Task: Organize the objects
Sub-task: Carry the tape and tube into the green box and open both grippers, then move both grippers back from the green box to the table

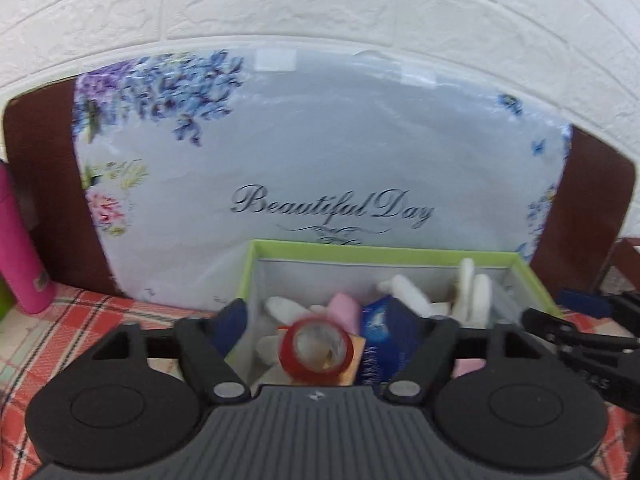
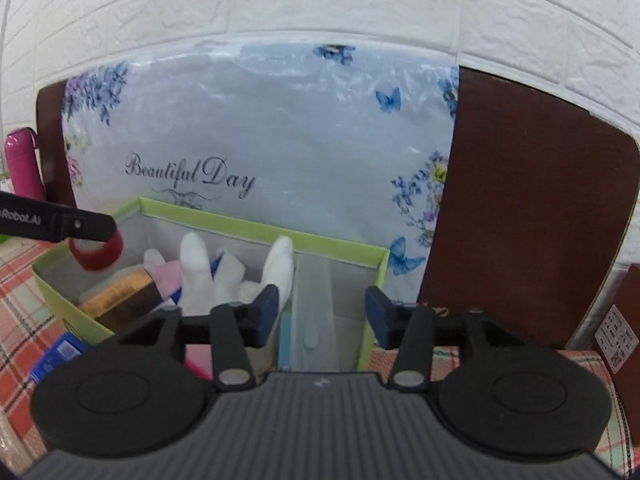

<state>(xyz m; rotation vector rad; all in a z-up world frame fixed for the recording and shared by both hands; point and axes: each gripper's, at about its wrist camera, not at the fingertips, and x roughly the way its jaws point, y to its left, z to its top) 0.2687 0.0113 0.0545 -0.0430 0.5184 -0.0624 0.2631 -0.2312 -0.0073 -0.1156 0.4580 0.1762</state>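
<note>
Red tape roll (image 1: 316, 350): a ring of red tape with a pale core, hanging over the near left part of the green box; in the right wrist view it sits just under the left gripper's finger, above the box's left corner (image 2: 96, 251).
Left gripper (image 1: 332, 320): jaws spread wide in its own view, the roll sitting between them; whether the pads press on it I cannot tell, so the hold is unclear. Judged, the roll is being brought over the box to go in with the rest.
Green box (image 1: 376, 251): open-topped, lime rim, grey lining, standing on the checked bench against the floral pillow; it serves as the collecting bin.
Box contents: white rolled pieces (image 2: 194, 264), a pink item (image 1: 346, 310), a blue packet (image 1: 390, 334) and a gold-brown roll (image 2: 120, 294) crowd the left part; the right part past a divider looks nearly bare.
Right gripper (image 2: 322, 314): wide open, holding nothing, over the box's right part, apart from the left one.
Floral pillow (image 1: 320, 152): upright behind the box.
Pink bottle (image 1: 20, 256): far left, outside the box.
</note>
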